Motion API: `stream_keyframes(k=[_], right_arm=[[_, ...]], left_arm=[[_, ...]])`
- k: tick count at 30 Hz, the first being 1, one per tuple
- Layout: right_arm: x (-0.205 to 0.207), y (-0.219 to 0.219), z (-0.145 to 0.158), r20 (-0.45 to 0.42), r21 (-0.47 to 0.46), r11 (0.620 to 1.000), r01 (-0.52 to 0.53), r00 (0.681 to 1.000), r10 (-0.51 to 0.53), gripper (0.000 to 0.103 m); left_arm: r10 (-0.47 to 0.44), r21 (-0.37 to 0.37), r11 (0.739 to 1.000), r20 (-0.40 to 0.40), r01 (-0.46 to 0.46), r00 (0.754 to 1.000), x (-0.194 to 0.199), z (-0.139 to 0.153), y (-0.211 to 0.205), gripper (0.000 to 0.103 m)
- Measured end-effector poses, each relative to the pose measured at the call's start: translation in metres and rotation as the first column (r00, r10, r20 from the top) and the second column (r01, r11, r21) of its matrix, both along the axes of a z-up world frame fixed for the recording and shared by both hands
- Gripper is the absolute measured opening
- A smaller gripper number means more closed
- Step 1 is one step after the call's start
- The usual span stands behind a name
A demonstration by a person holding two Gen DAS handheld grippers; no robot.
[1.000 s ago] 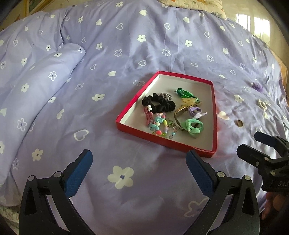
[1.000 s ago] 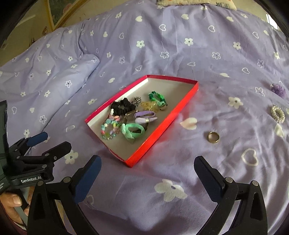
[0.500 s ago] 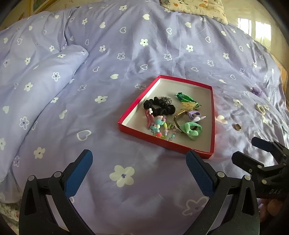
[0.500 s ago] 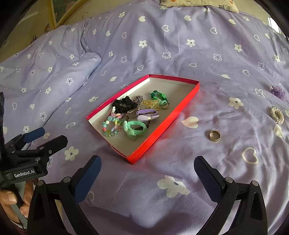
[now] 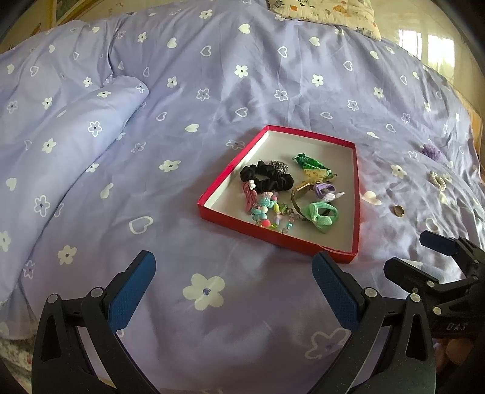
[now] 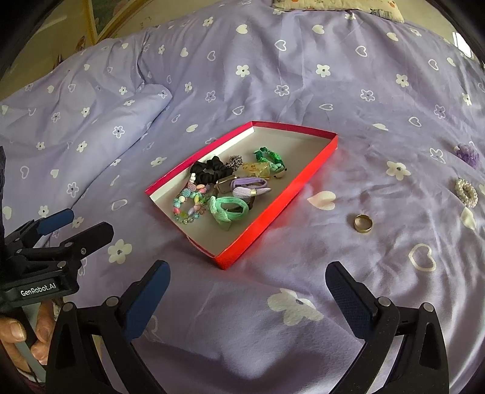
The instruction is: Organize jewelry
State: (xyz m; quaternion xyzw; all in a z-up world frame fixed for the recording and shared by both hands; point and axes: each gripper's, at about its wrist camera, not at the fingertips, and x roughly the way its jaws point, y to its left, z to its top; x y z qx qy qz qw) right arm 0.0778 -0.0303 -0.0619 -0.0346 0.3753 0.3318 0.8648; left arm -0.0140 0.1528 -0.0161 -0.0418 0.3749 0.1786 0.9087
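Note:
A shallow red tray (image 5: 356, 194) (image 6: 306, 181) lies on the bed and holds a black scrunchie (image 5: 266, 178), a mint hair tie (image 6: 229, 209), a bead bracelet (image 6: 189, 206) and other pieces. To its right on the cover lie a gold ring (image 6: 363, 223) (image 5: 398, 210), a pearl scrunchie (image 6: 466, 192) and a purple piece (image 6: 468, 154). My left gripper (image 5: 233, 282) is open and empty, short of the tray's near edge. My right gripper (image 6: 247, 291) is open and empty, near the tray's front corner.
The bed is covered by a lilac duvet (image 5: 212, 75) with white flowers and hearts. A folded ridge of duvet (image 5: 75, 136) rises at the left. A patterned pillow (image 5: 327, 12) lies at the far edge.
Both grippers have drawn back and a little up, so the tray and ring look smaller and farther. Both stay open and empty. Nothing on the bed has moved.

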Motion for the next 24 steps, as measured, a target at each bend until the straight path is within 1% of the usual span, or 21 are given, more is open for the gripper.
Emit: stream_keyframes(k=[24], right_arm=[[-0.0015, 0.0013, 0.0039, 0.011, 0.004, 1.000, -0.001, 1.000, 0.001, 0.103]], left_arm=[[-0.002, 0.001, 1.000, 0.005, 0.002, 1.000, -0.0016, 0.0011, -0.0015, 0.103]])
